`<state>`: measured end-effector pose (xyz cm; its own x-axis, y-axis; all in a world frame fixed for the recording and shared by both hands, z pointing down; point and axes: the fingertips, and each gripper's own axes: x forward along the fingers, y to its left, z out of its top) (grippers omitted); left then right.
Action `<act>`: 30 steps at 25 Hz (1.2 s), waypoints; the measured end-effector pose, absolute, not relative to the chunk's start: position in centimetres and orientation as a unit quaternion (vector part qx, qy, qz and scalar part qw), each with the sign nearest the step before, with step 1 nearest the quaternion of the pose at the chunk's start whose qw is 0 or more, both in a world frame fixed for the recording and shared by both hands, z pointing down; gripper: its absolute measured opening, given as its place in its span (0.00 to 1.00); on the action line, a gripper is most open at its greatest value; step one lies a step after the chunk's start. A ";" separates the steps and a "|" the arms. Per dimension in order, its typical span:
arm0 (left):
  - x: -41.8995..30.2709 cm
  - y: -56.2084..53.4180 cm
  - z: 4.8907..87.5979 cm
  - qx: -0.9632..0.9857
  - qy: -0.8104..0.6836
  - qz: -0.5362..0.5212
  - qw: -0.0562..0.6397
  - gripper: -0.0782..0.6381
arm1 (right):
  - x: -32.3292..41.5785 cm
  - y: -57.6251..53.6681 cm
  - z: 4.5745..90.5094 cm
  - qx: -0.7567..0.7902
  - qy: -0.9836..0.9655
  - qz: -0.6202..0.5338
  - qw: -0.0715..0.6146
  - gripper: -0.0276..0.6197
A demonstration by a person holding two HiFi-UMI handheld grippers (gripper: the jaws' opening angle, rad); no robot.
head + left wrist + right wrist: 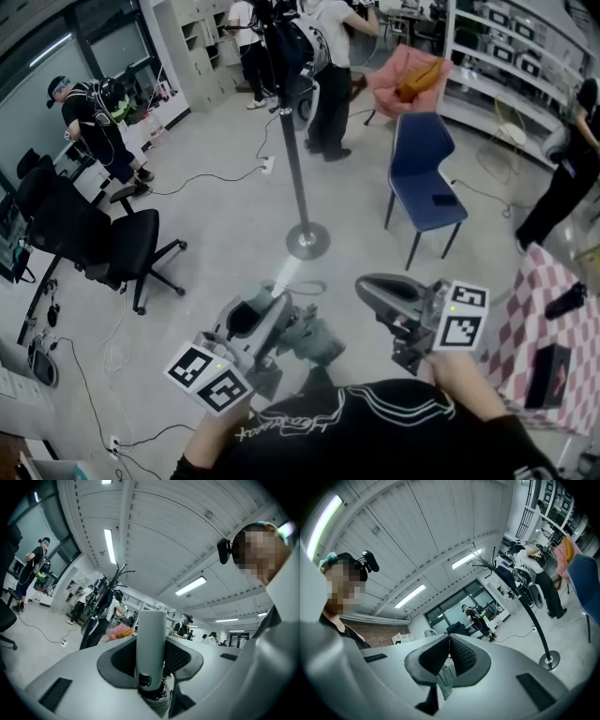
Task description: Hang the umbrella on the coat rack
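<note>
While the left gripper (150,651) is clamped on the folded umbrella (317,340), we note its smooth, pale grey cylindrical handle (151,630), with a small square button, standing between the black dimpled pads. The dark crumpled canopy is bunched behind them, and the handle end points at the coat rack (292,159), stopping short of its round metal base. Equally short of the rack, the right gripper (449,639) has its jaws together at the tips; a fold of grey cloth (446,679) shows behind them, and we cannot tell whether it is pinched.

The coat rack (294,159) ran off the top edge — the umbrella (322,343) lay half hidden behind the left gripper (272,314).
</note>
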<state>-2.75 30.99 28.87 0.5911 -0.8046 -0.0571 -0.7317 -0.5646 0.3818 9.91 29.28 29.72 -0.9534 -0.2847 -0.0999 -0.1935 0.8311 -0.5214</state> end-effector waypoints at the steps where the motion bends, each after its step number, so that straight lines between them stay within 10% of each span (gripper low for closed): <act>1: -3.3 29.8 28.7 0.877 -0.438 -0.113 0.161 0.31 | 9.4 28.1 29.7 -0.126 0.952 -0.264 0.087 0.06; 30: -13.4 1.4 29.8 0.887 -0.407 -0.114 0.185 0.31 | 0.1 1.8 30.9 -0.162 0.942 -0.281 0.088 0.07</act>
